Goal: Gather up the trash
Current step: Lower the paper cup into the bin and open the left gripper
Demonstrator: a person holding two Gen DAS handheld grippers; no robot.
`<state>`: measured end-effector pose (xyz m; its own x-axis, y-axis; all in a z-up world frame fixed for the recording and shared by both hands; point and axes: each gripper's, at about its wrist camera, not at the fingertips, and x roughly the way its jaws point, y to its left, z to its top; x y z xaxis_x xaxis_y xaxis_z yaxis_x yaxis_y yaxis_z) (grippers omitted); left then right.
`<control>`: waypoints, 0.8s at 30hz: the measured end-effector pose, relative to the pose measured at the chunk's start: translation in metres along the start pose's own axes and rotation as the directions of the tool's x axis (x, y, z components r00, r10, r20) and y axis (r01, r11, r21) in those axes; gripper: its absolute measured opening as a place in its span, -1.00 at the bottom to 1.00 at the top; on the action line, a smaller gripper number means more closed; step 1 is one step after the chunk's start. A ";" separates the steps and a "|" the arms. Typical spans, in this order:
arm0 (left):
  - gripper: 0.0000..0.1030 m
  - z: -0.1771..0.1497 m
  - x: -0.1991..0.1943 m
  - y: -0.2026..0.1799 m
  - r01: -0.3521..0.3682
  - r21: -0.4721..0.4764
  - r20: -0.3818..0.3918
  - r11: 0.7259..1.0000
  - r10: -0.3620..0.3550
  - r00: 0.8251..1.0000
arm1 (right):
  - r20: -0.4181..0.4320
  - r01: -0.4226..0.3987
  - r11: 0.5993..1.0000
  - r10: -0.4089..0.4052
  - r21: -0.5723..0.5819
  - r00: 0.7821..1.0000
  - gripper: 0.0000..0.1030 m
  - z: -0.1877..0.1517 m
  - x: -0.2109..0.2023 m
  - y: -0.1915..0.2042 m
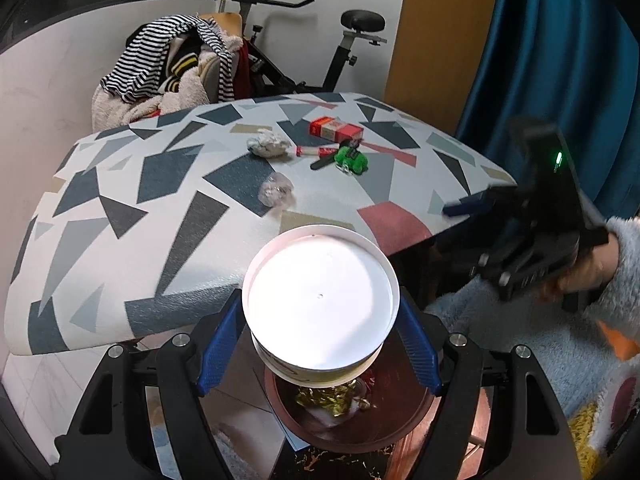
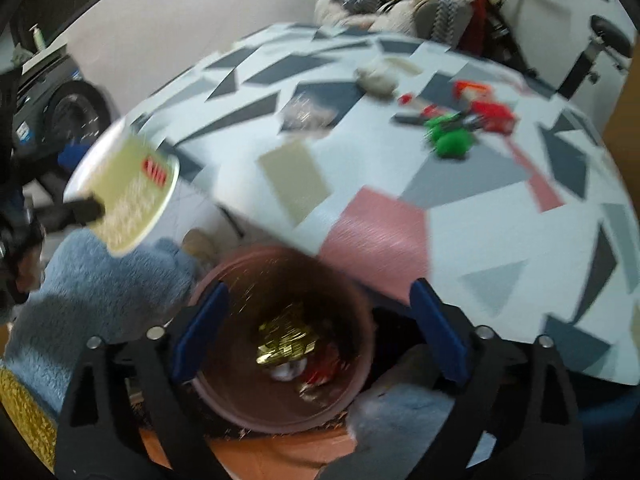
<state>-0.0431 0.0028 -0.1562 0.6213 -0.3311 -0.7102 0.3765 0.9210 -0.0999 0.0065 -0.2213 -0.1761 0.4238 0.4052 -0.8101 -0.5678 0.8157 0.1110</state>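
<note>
left gripper (image 1: pixel 320 316) clamps white cup (image 1: pixel 320 300) (above bin (image 1: pixel 352 420)) | right gripper (image 2: pixel 320 336) wide, nothing held | crumpled wrapper (image 1: pixel 276 189) at 12 o'clock

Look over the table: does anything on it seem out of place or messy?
Yes. Crumpled paper and a crumpled clear wrapper lie loose on the table, beside a red box and green toy.

left gripper (image 1: pixel 320 328) grips white cup (image 1: pixel 320 300) (above bin (image 1: pixel 416 412)).
</note>
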 end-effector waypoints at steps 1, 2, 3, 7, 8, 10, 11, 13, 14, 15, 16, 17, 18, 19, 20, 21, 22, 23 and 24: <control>0.40 -0.001 0.003 -0.001 0.002 0.000 -0.007 1.000 -0.002 1.000 | 0.008 0.007 1.000 -0.007 0.007 1.000 0.83 0.002 -0.002 -0.003; 0.40 -0.001 0.006 -0.002 0.004 0.000 -0.012 1.000 -0.004 1.000 | 0.019 0.017 1.000 -0.017 0.017 1.000 0.86 0.003 -0.005 -0.006; 0.40 -0.001 0.009 -0.004 0.004 0.001 -0.019 1.000 -0.004 1.000 | 0.040 0.029 0.999 -0.030 0.038 0.999 0.87 0.004 -0.010 -0.013; 0.40 -0.003 0.025 -0.010 0.011 0.009 -0.050 1.000 -0.011 0.999 | 0.069 0.051 0.996 -0.056 0.070 0.996 0.89 0.009 -0.018 -0.024; 0.40 -0.004 0.029 -0.013 0.013 0.016 -0.058 1.000 -0.012 0.998 | 0.071 0.055 0.996 -0.060 0.075 0.996 0.89 0.009 -0.020 -0.027; 0.40 -0.004 0.036 -0.016 0.017 0.024 -0.070 1.000 -0.016 0.997 | 0.080 0.058 0.994 -0.066 0.091 0.995 0.89 0.010 -0.024 -0.033; 0.40 -0.004 0.038 -0.017 0.020 0.027 -0.075 0.999 -0.017 0.997 | 0.083 0.060 0.993 -0.068 0.097 0.994 0.89 0.010 -0.025 -0.034; 0.40 -0.004 0.045 -0.019 0.023 0.030 -0.086 0.999 -0.021 0.996 | 0.086 0.064 0.992 -0.073 0.108 0.994 0.89 0.010 -0.028 -0.038; 0.41 -0.004 0.047 -0.020 0.025 0.031 -0.089 0.999 -0.022 0.996 | 0.088 0.065 0.992 -0.075 0.110 0.993 0.89 0.010 -0.030 -0.040; 0.41 -0.003 0.050 -0.022 0.026 0.034 -0.095 0.999 -0.022 0.995 | 0.088 0.066 0.992 -0.076 0.110 0.993 0.89 0.009 -0.030 -0.039; 0.41 -0.003 0.052 -0.023 0.026 0.037 -0.097 0.999 -0.023 0.995 | 0.088 0.071 0.992 -0.080 0.109 0.993 0.89 0.009 -0.031 -0.040; 0.40 -0.003 0.054 -0.024 0.027 0.041 -0.099 0.999 -0.023 0.995 | 0.088 0.074 0.991 -0.084 0.107 0.993 0.89 0.008 -0.031 -0.040; 0.41 -0.002 0.056 -0.025 0.026 0.046 -0.103 0.999 -0.021 0.994 | 0.088 0.080 0.991 -0.090 0.103 0.992 0.89 0.008 -0.032 -0.041; 0.41 -0.002 0.058 -0.026 0.025 0.050 -0.106 0.998 -0.019 0.994 | 0.088 0.082 0.991 -0.092 0.103 0.992 0.89 0.007 -0.032 -0.041; 0.41 -0.002 0.059 -0.027 0.024 0.052 -0.108 0.998 -0.018 0.994 | 0.087 0.084 0.991 -0.093 0.104 0.992 0.89 0.007 -0.033 -0.041; 0.42 -0.001 0.061 -0.028 0.022 0.055 -0.111 0.998 -0.016 0.994 | 0.086 0.086 0.991 -0.095 0.105 0.992 0.89 0.007 -0.033 -0.042; 0.42 -0.001 0.063 -0.028 0.022 0.057 -0.115 0.998 -0.015 0.993 | 0.086 0.089 0.990 -0.098 0.106 0.991 0.89 0.006 -0.033 -0.043; 0.43 0.000 0.064 -0.028 0.021 0.058 -0.118 0.998 -0.014 0.993 | 0.086 0.090 0.990 -0.100 0.106 0.991 0.89 0.006 -0.033 -0.043; 0.46 0.000 0.066 -0.028 0.022 0.057 -0.122 0.998 -0.015 0.992 | 0.087 0.092 0.990 -0.102 0.107 0.991 0.89 0.006 -0.033 -0.043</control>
<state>-0.0131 -0.0448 -0.2001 0.5274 -0.3171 -0.7882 0.4287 0.9003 -0.0753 0.0209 -0.2676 -0.1508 0.5390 0.3542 -0.7642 -0.4473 0.8891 0.0966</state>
